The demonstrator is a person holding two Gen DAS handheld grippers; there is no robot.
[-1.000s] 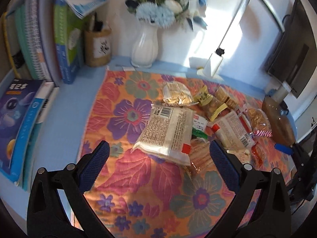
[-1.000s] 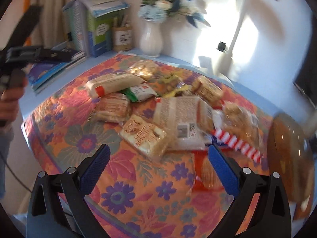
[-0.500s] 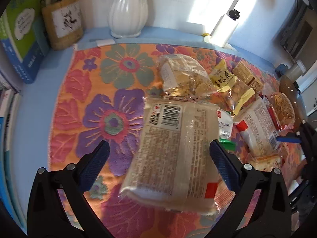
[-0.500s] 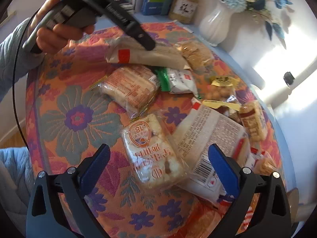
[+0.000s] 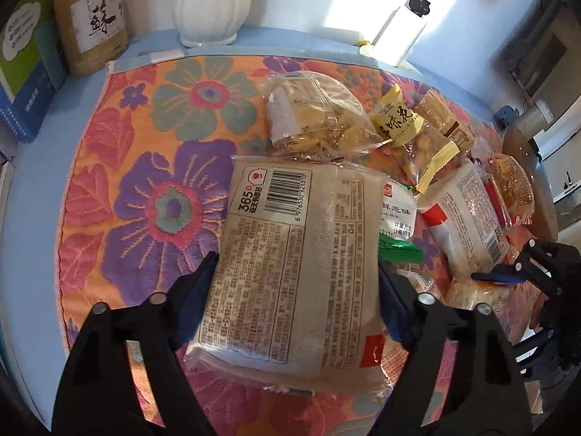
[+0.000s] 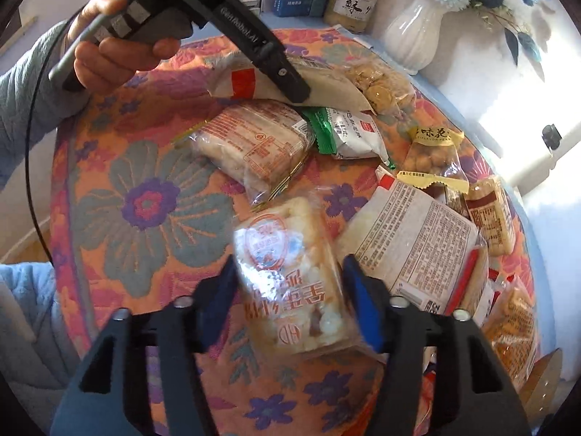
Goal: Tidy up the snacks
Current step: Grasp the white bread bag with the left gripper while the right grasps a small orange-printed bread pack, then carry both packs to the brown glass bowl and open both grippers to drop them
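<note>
Two handheld black grippers with blue finger pads over a round table covered by an orange, pink and purple floral cloth (image 5: 120, 167), scattered with wrapped snacks

Left gripper (image 5: 296, 292) pinching a large, flat, beige plastic-wrapped packet with a barcode and dense printed text (image 5: 301, 254) across its width, one blue pad against each long edge, near the packet's lower half; whether lifted or resting on the cloth, impossible to tell. Likely light, soft and crinkly, prone to sagging at the far end and slipping along the smooth film; better held across the firm middle than by the thin sealed edges

Right gripper (image 6: 290, 301) closed around a clear-wrapped pack of pale puffed rice cakes with a red round stamp (image 6: 290, 272), pads touching both long sides, the pack blurred. Probably light and brittle, easily crushed by a hard squeeze

Just beyond the beige packet: a clear bag of yellow crackers (image 5: 319, 120), a yellow-topped bag of coated peanuts (image 5: 403, 130), a white and green sachet (image 5: 397, 214). At the far edge of the table, a white ribbed vase (image 5: 212, 3) and a brown pen holder with a white label (image 5: 92, 25)
</note>
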